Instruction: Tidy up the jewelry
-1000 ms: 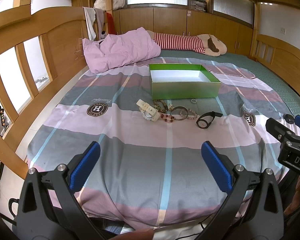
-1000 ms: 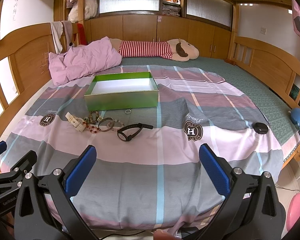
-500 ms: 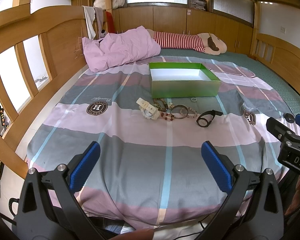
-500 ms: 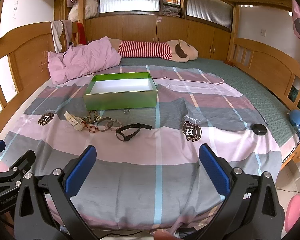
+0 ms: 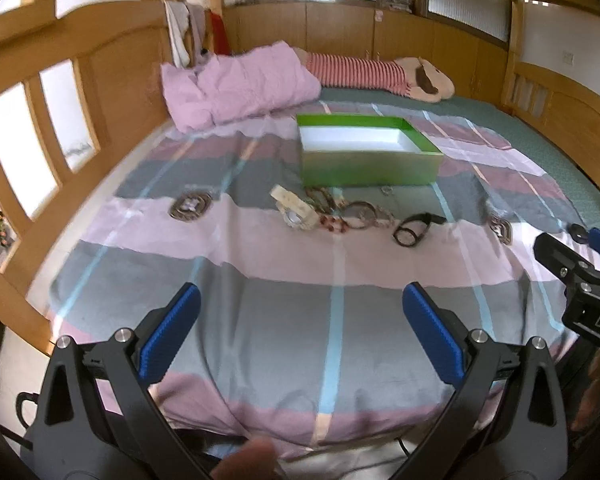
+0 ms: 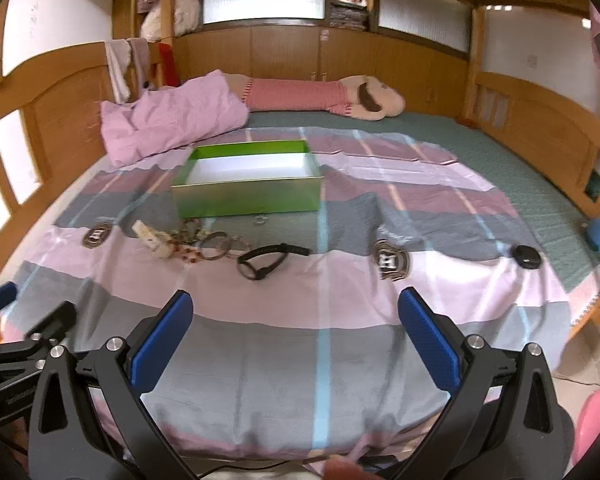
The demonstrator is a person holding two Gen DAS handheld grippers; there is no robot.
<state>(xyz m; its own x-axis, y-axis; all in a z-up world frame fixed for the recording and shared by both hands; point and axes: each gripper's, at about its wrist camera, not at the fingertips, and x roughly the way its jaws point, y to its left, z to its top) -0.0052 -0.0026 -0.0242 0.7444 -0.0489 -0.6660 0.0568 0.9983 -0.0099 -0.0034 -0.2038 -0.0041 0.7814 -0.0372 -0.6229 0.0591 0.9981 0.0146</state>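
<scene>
While both grippers [image 5: 300, 312] gape, jewelry [image 5: 340, 216] beside box [image 5: 368, 168].

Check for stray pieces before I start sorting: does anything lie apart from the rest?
Yes. A small ring lies alone by the green box's front wall, and the black band sits right of the tangled pile. The box holds nothing.

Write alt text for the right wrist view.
The open right gripper hangs over a striped bedspread, empty. Ahead lie a black wristband, a pale watch and tangled bracelets, in front of an empty green box.
</scene>
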